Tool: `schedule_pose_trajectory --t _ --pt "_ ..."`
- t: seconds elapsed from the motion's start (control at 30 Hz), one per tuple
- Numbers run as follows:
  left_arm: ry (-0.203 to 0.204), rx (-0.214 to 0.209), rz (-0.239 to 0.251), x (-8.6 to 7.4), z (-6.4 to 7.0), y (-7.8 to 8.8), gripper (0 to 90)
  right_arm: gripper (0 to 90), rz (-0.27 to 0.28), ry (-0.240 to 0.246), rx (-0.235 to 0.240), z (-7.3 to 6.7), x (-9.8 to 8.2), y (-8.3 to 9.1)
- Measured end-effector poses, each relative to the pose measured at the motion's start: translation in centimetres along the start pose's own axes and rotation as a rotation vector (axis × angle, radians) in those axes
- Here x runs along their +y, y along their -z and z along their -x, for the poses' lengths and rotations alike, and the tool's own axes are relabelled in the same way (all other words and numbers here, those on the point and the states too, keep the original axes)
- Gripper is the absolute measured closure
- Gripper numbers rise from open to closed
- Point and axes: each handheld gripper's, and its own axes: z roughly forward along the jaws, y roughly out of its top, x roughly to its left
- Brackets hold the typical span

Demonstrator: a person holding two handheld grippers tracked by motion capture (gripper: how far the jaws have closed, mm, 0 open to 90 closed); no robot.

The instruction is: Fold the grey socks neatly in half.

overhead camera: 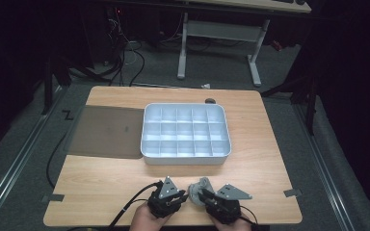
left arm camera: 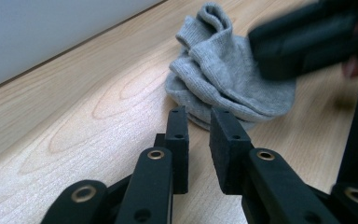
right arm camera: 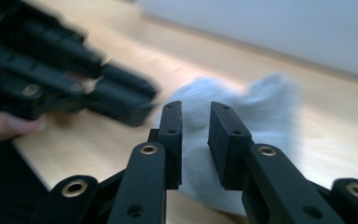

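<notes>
A crumpled grey sock point(overhead camera: 198, 186) lies on the wooden table point(overhead camera: 265, 168) near its front edge, between my two grippers. My left gripper point(overhead camera: 182, 196) sits just left of it. In the left gripper view its jaws point(left arm camera: 198, 122) stand a narrow gap apart with nothing between them, and the sock point(left arm camera: 228, 79) lies a short way beyond the tips. My right gripper point(overhead camera: 204, 195) is at the sock's right side. Its jaws point(right arm camera: 196, 112) are also slightly apart, with the blurred sock point(right arm camera: 265, 107) right behind the tips. The pads do not press on the cloth.
A white tray point(overhead camera: 146, 139) divided into several empty compartments stands in the middle of the table. A dark flat mat point(overhead camera: 106, 132) lies to its left. Bare wood surrounds the sock. A white-legged desk point(overhead camera: 255, 57) and floor cables stand beyond the table.
</notes>
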Motion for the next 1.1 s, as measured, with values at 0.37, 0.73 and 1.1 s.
schedule_pose_trajectory --t 0.37,0.73,1.1 --pt "-0.081 -0.015 0.075 2.0 2.5 -0.7 73.9 70.8 -0.011 -0.070 -0.065 2.4 -1.2 0.9" --pt "-0.086 0.062 0.012 1.2 1.5 -2.3 78.3 67.9 -0.091 -0.061 -0.045 2.0 -1.8 -0.6" --pt "-0.045 0.031 0.017 0.7 0.7 -2.2 79.3 58.0 -0.049 -0.143 -0.026 2.2 -1.6 -0.1"
